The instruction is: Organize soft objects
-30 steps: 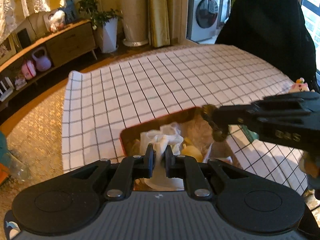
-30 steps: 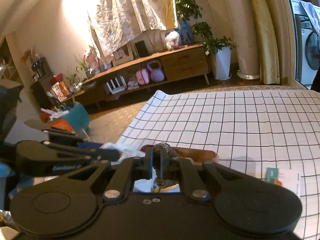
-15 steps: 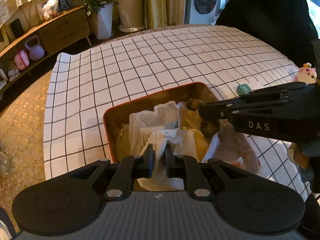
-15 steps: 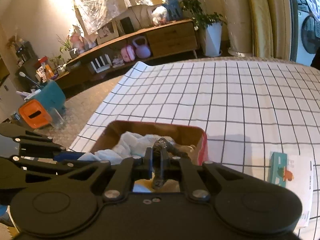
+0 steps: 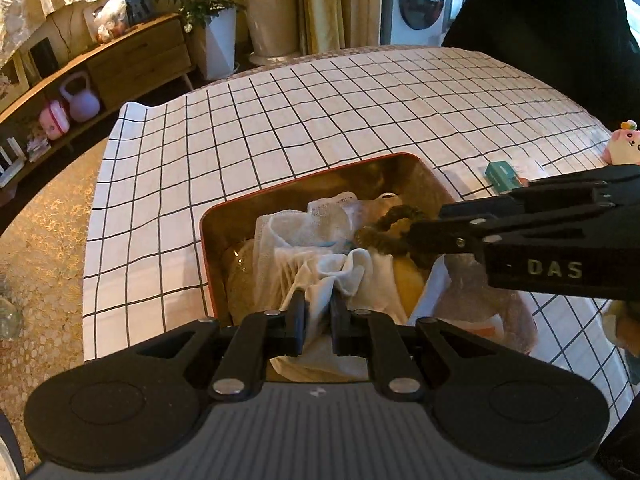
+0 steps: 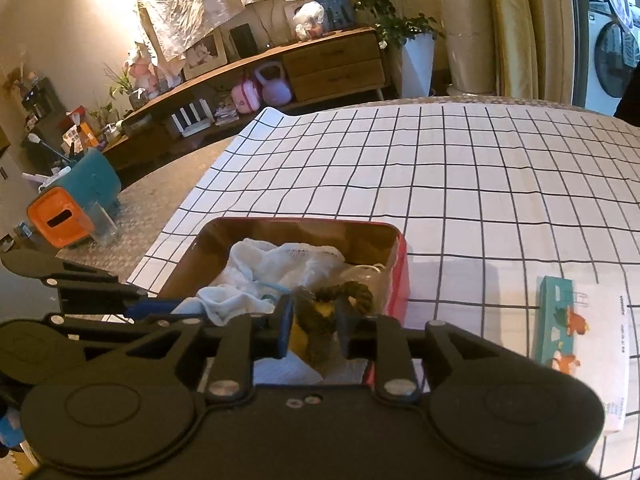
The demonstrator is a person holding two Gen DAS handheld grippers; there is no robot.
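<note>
A red-rimmed box (image 5: pixel 276 196) (image 6: pixel 400 264) sits on the checked cloth and holds several soft things. My left gripper (image 5: pixel 318 312) is shut on a white cloth (image 5: pixel 320 272) over the box's near side. My right gripper (image 6: pixel 314 320) has its jaws parted around a dark scrunchie (image 6: pixel 340 296) that rests in the box; from the left wrist view the scrunchie (image 5: pixel 384 228) hangs at its fingertip. A yellow soft thing (image 5: pixel 406 280) lies beneath.
A teal packet on white paper (image 6: pixel 560 320) (image 5: pixel 502 174) lies right of the box. A pink plush toy (image 5: pixel 620 140) sits at the far right edge. The checked cloth (image 5: pixel 320 112) stretches beyond the box. An orange and teal bin (image 6: pixel 72 208) stands beside the table.
Both grippers have come down into the box. My right gripper's jaws have parted from the scrunchie. My left gripper still grips the white cloth.
</note>
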